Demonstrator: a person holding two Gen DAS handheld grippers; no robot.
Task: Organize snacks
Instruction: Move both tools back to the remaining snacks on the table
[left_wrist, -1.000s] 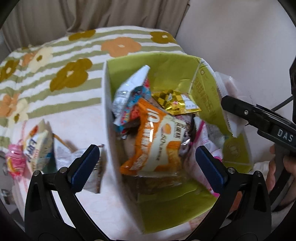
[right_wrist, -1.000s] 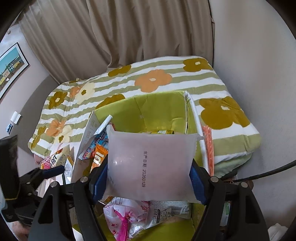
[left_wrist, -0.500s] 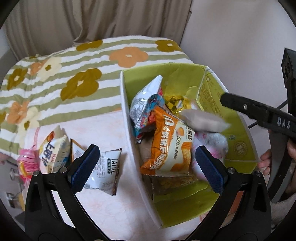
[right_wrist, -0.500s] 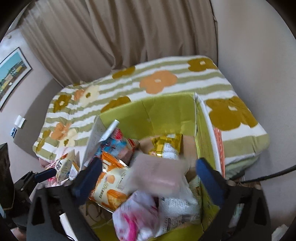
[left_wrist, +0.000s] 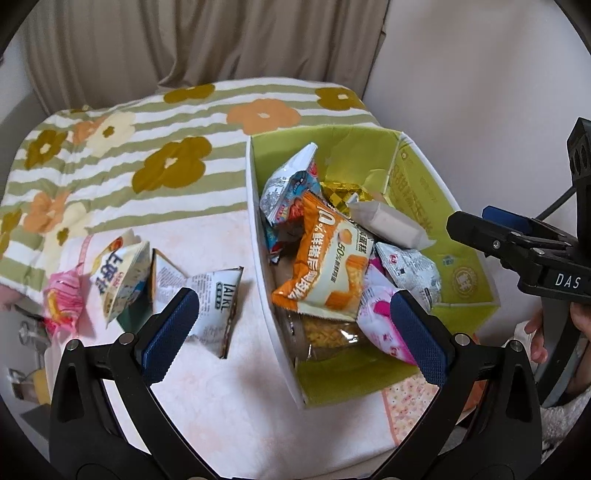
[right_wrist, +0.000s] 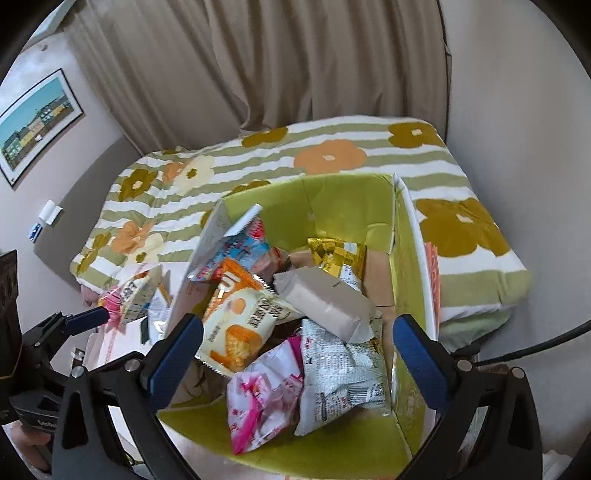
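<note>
Both tongs (right_wrist: 297, 345) wide open above pale packet (right_wrist: 325, 301) in box (right_wrist: 410, 236).

A bed covered by a green-and-white striped quilt (right_wrist: 332, 166) with orange, olive and cream flowers filled the middle of the room. Beige curtains (right_wrist: 258, 66) hung in folds behind it, at twelve o'clock. A plain pale wall (left_wrist: 480, 92) stood at three o'clock. At nine o'clock, a framed picture of colourful buildings (right_wrist: 35, 122) hung on another pale wall. Soft daylight lit everything evenly.
</note>
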